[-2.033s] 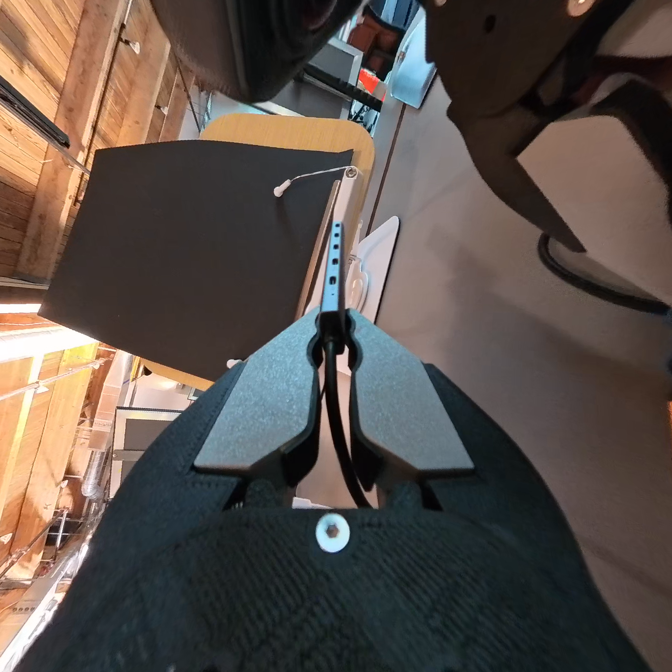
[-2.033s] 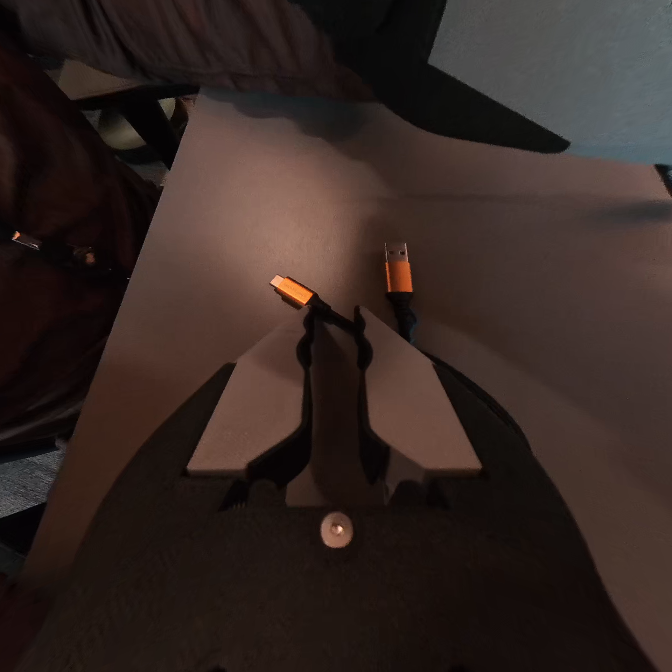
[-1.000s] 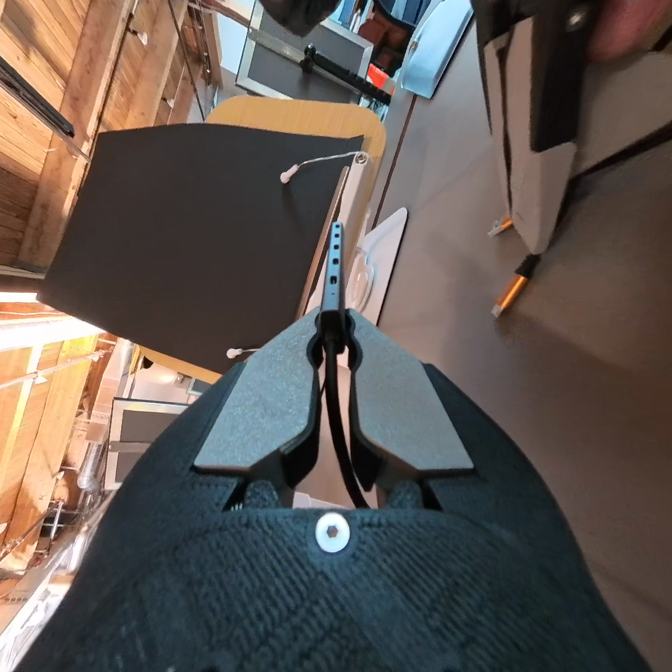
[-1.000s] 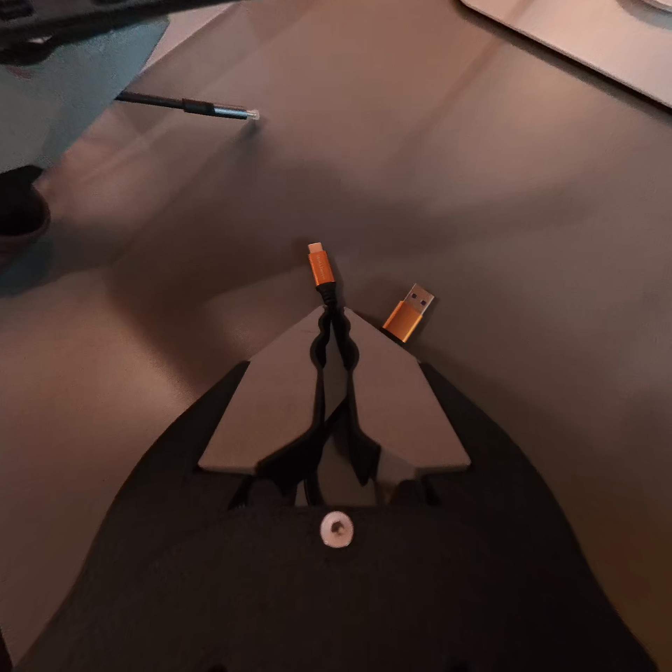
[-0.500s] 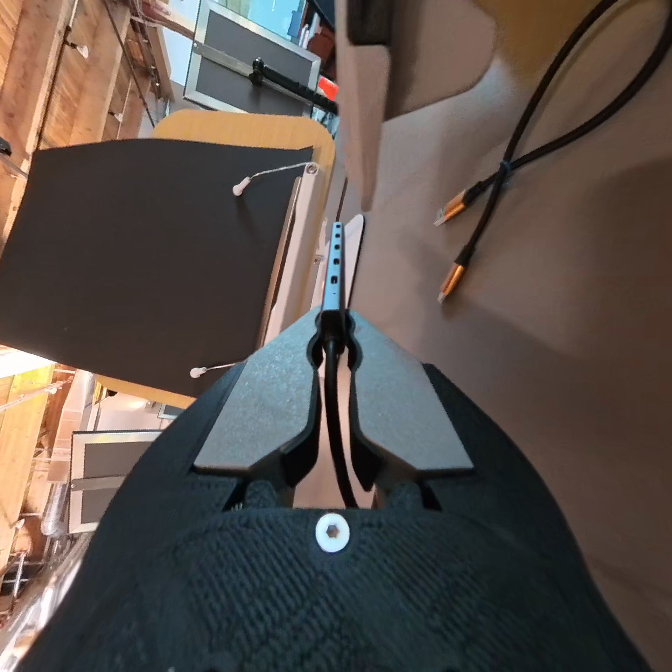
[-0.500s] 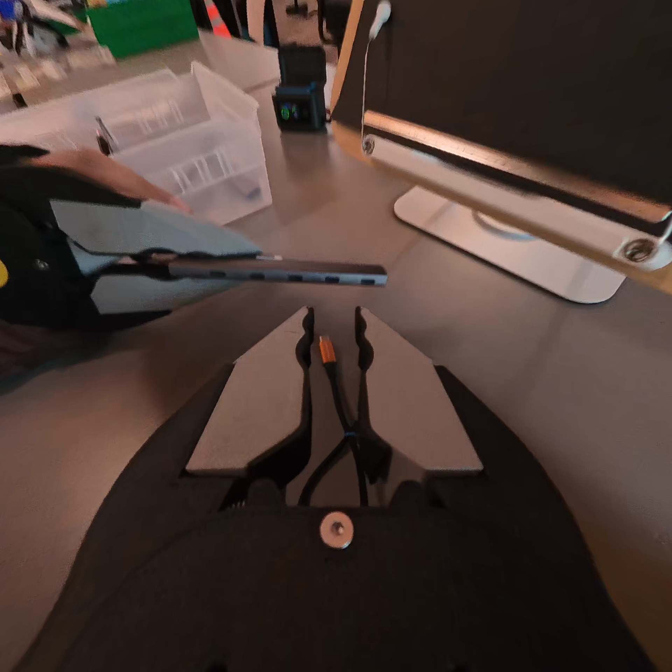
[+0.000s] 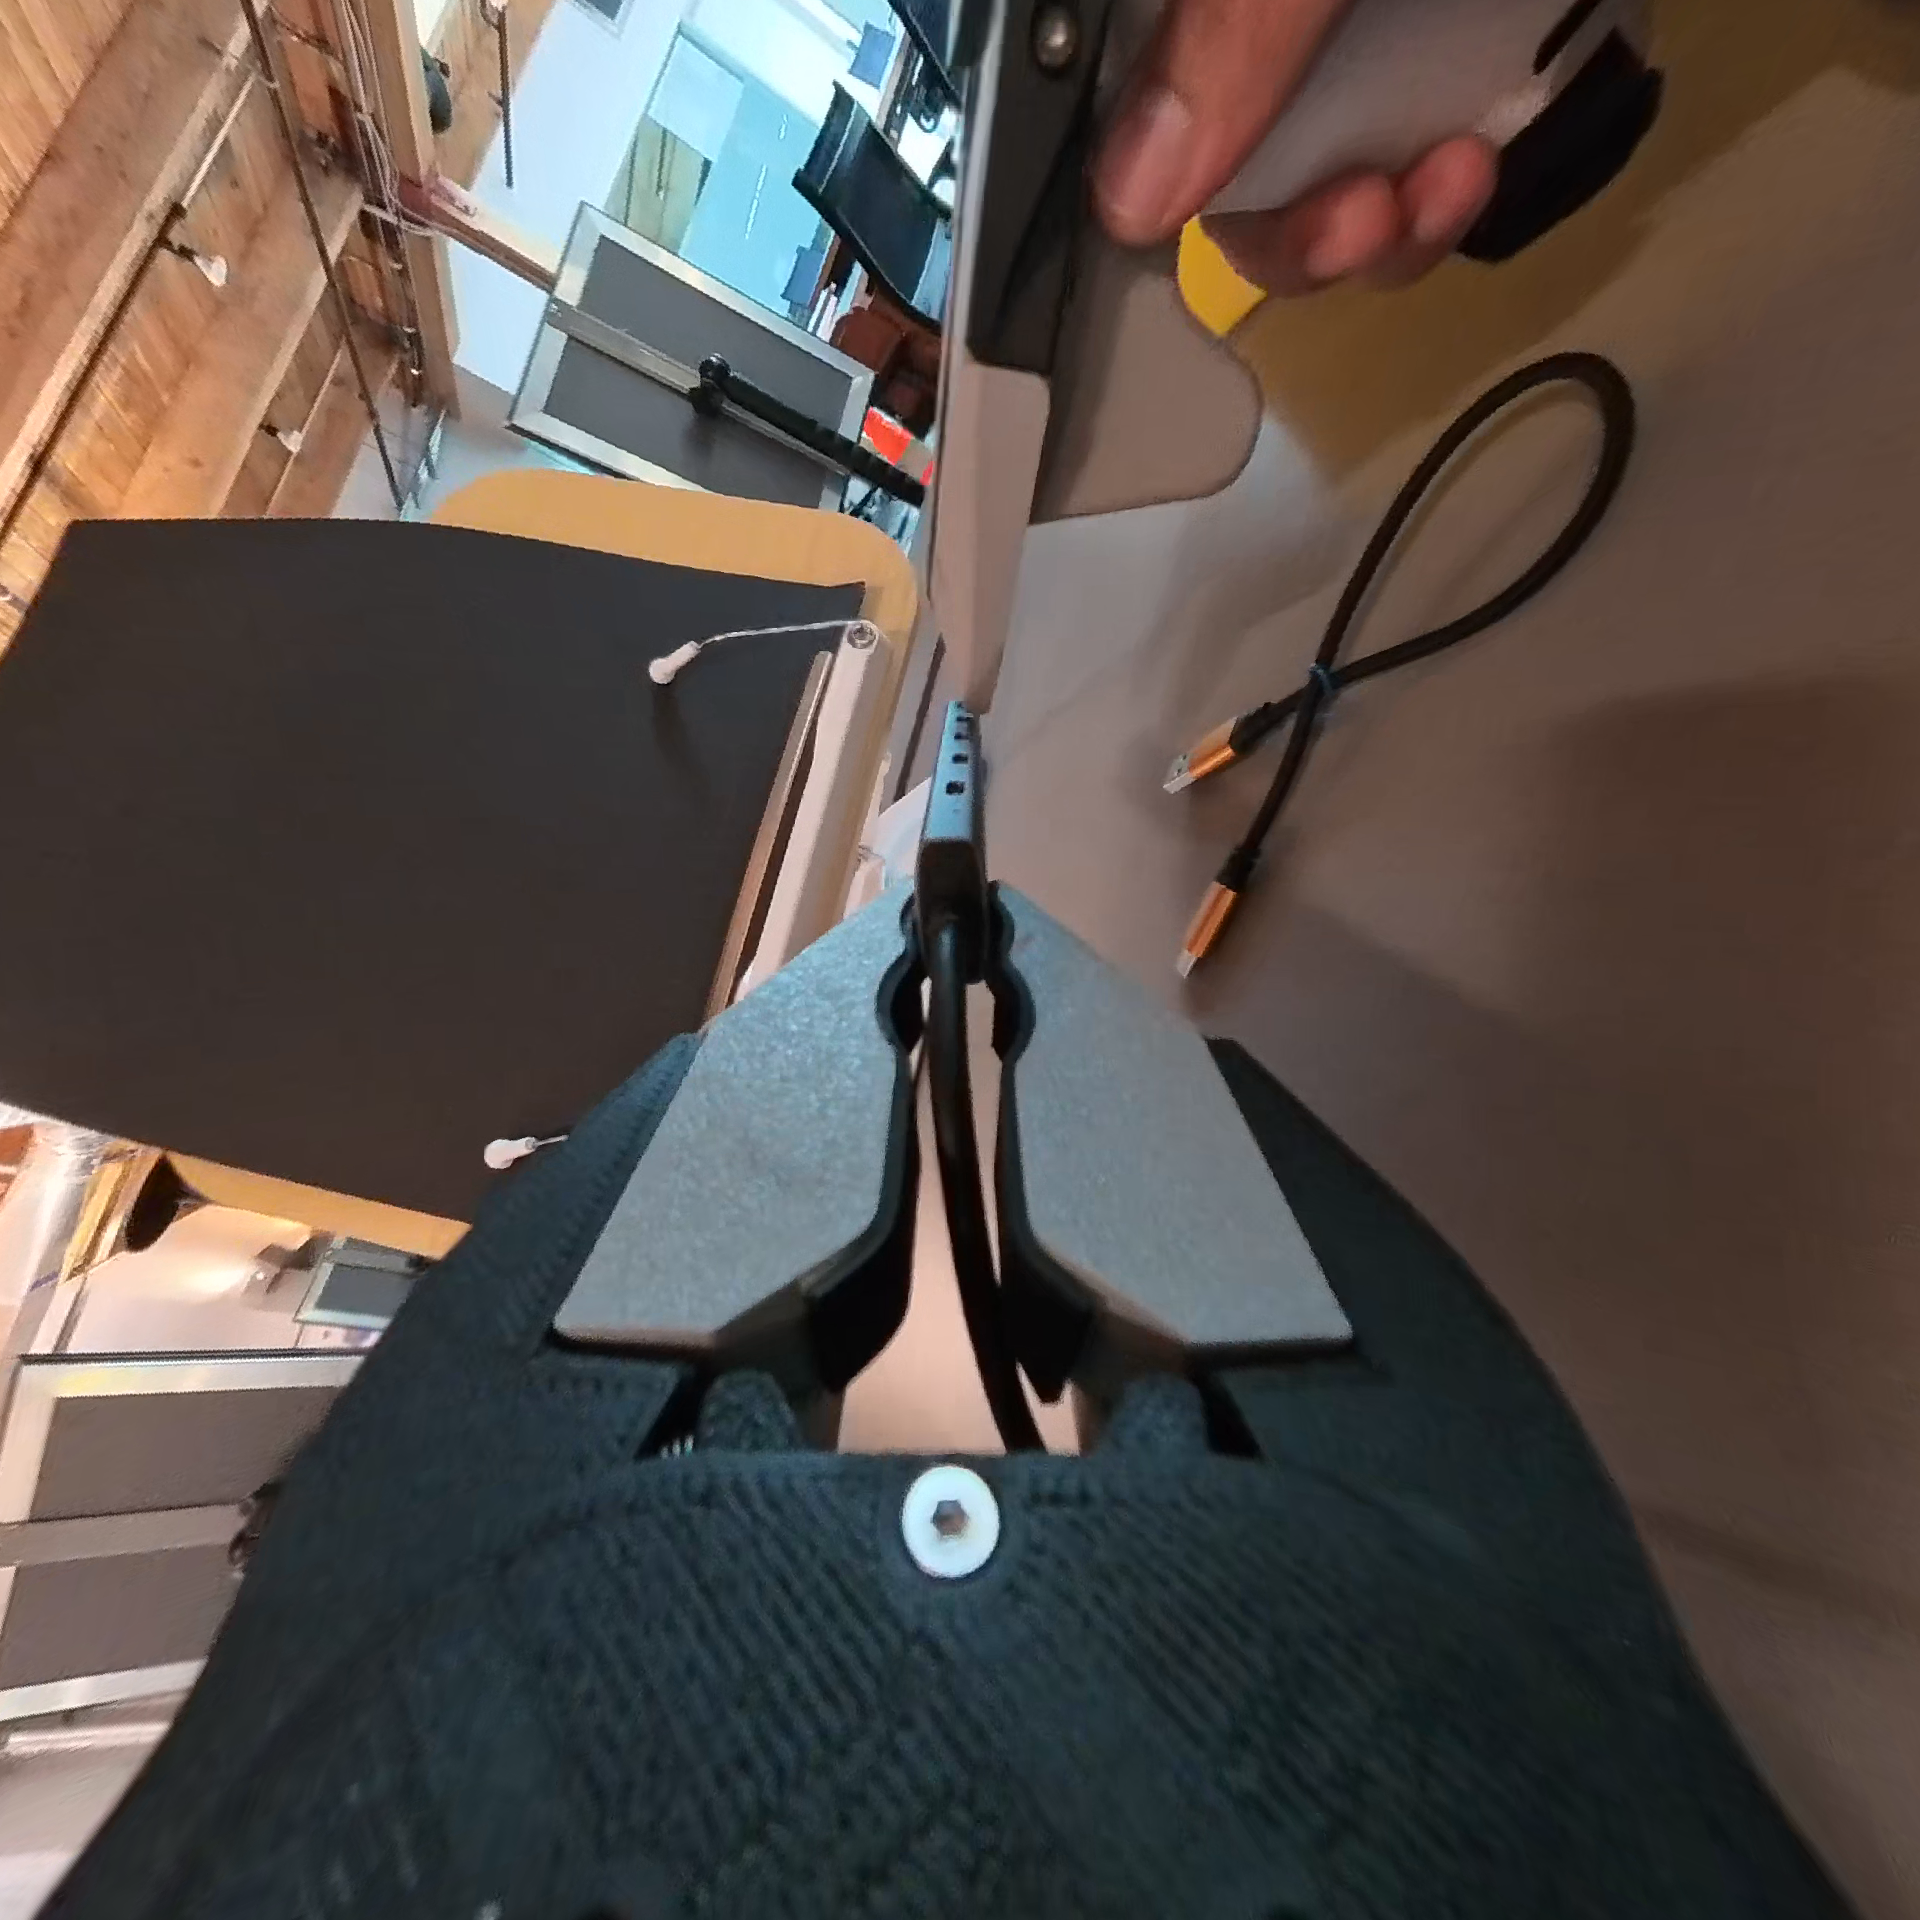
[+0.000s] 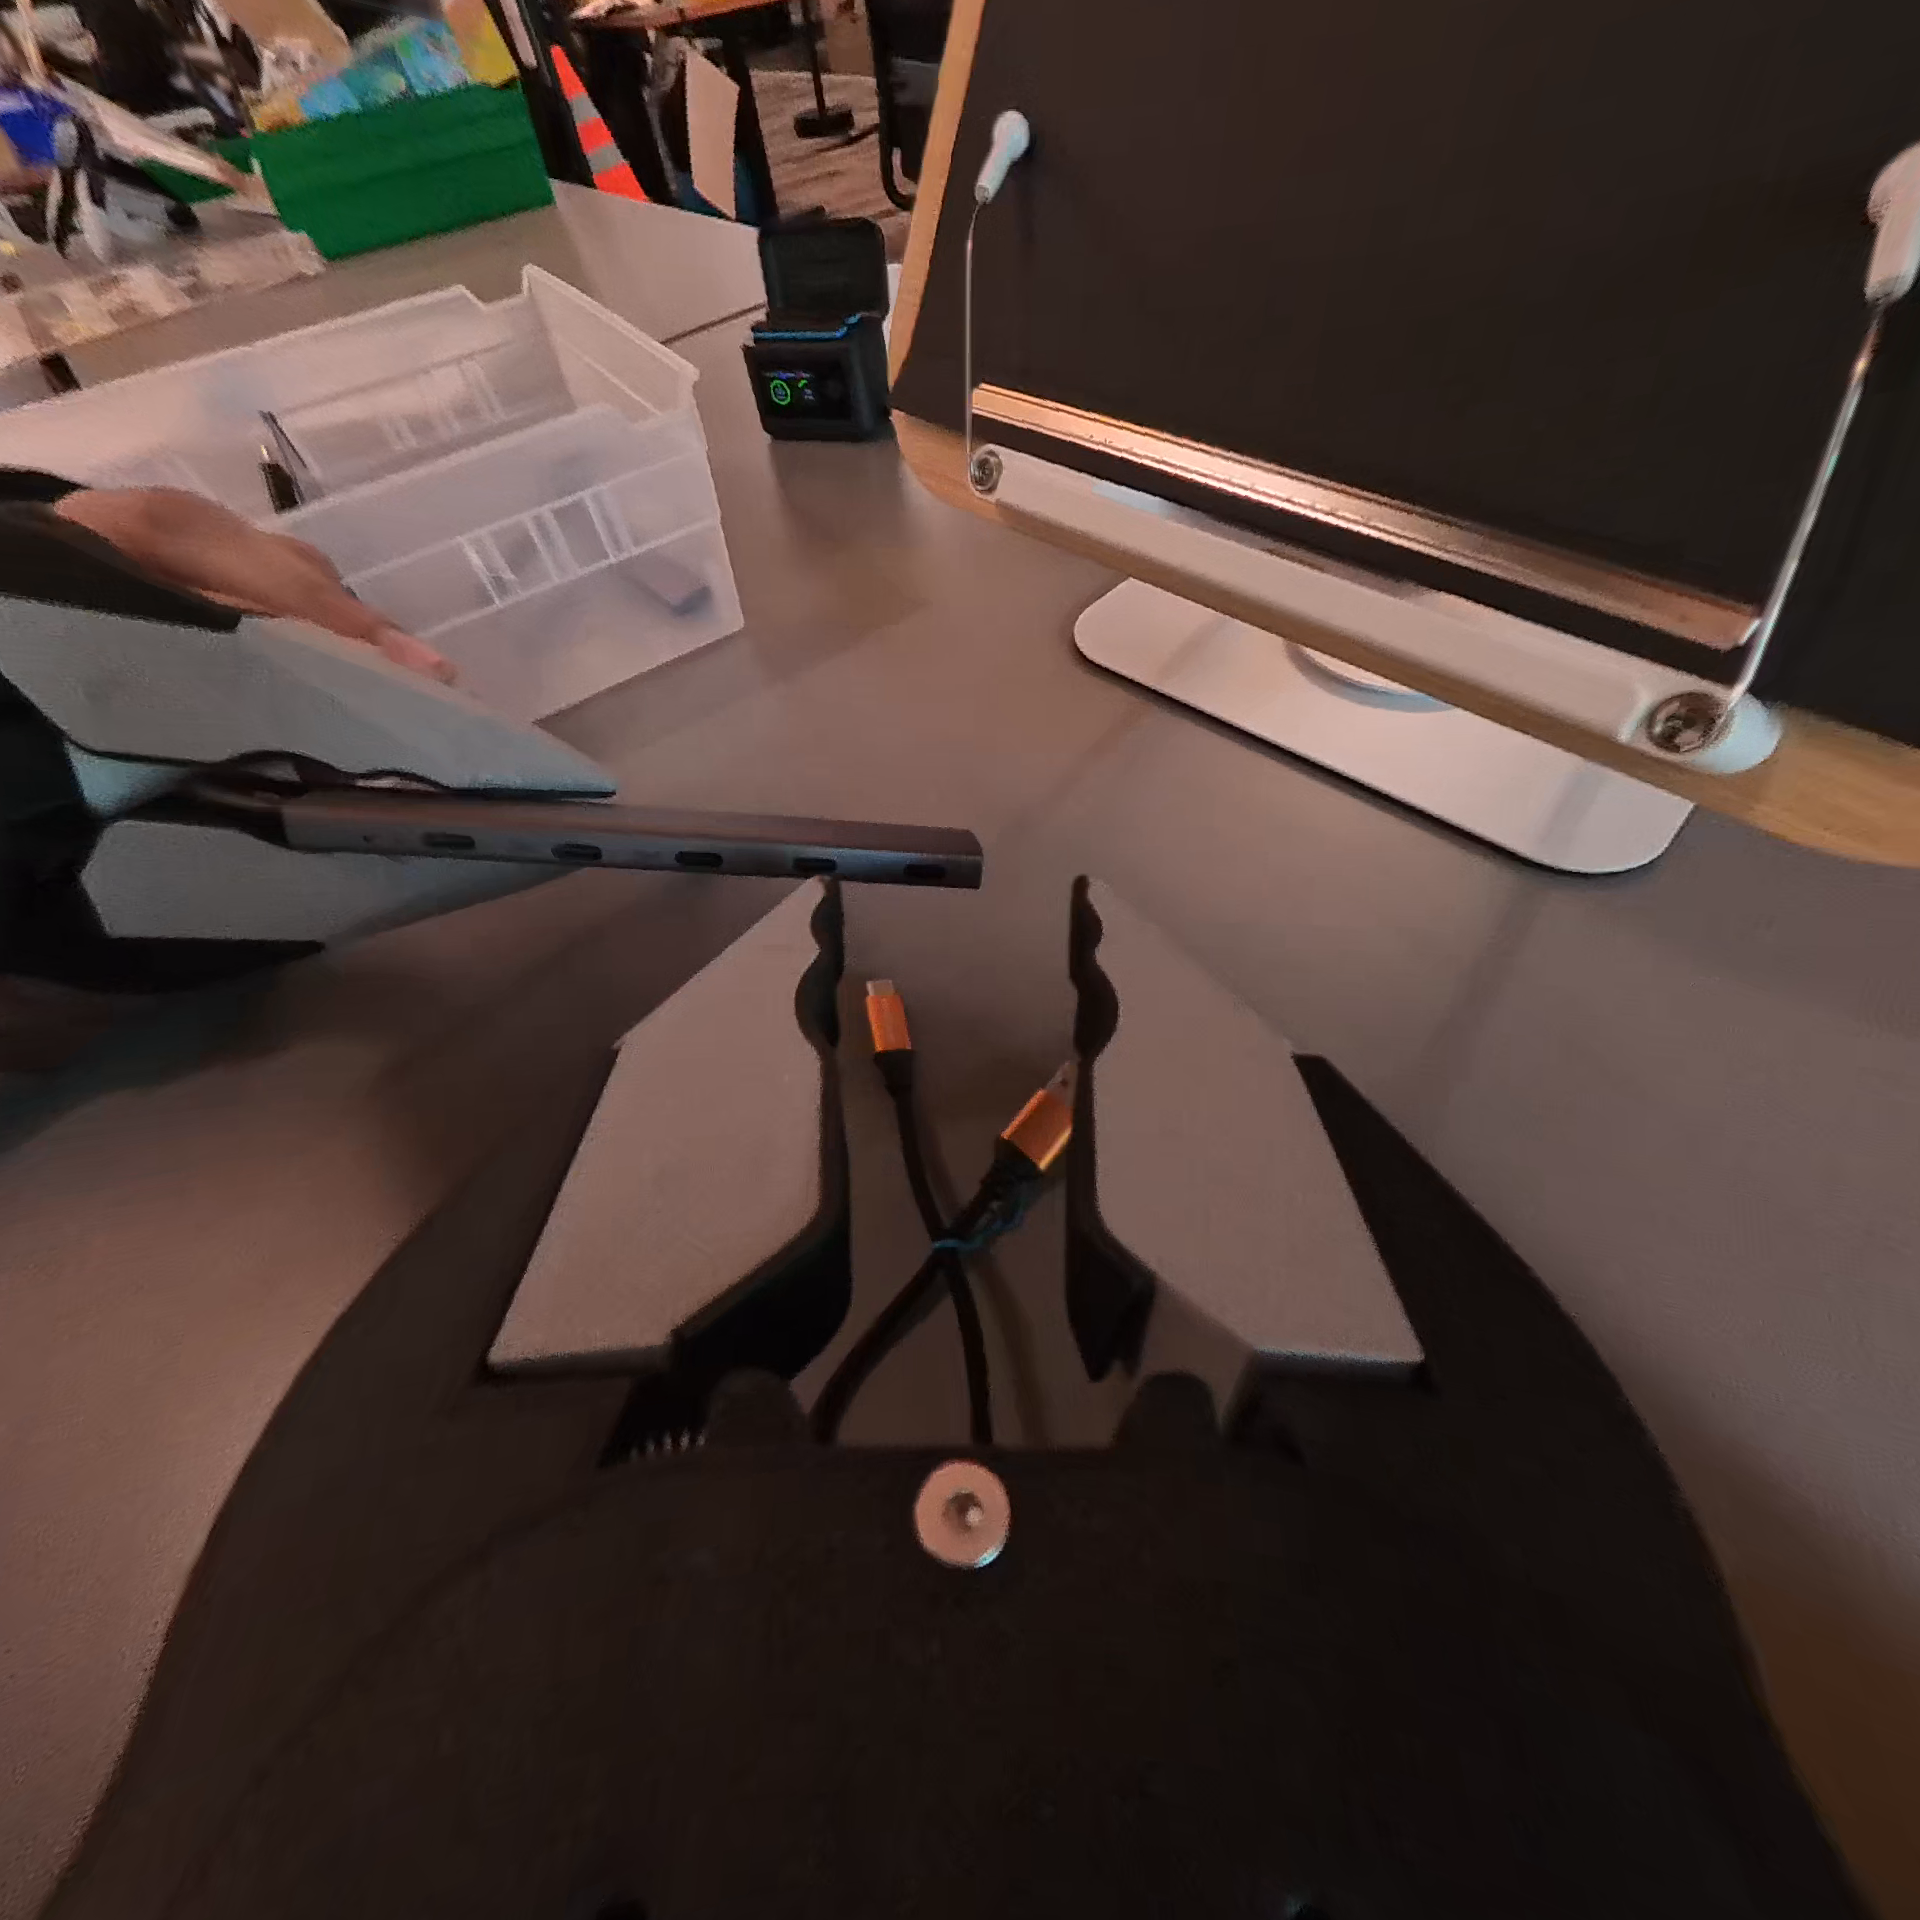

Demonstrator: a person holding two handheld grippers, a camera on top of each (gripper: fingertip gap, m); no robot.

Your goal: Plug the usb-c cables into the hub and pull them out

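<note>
My left gripper is shut on the cable end of a slim grey hub and holds it in the air, port side showing. In the right wrist view the hub juts in from the left, just ahead of my right gripper, which is open and empty. A black cable lies on the grey table below it, with an orange USB-C plug between the fingers and an orange USB-A plug beside it. The same cable and its two plugs show in the left wrist view.
A monitor on a white stand with a black cover stands at the right rear. A clear plastic organiser and a small black device with a lit screen sit behind. A hand holds the right gripper's body.
My right gripper let go of the orange USB-C plug, opened wide and rose from the table to face the hub. My left gripper kept its hold on the hub.
</note>
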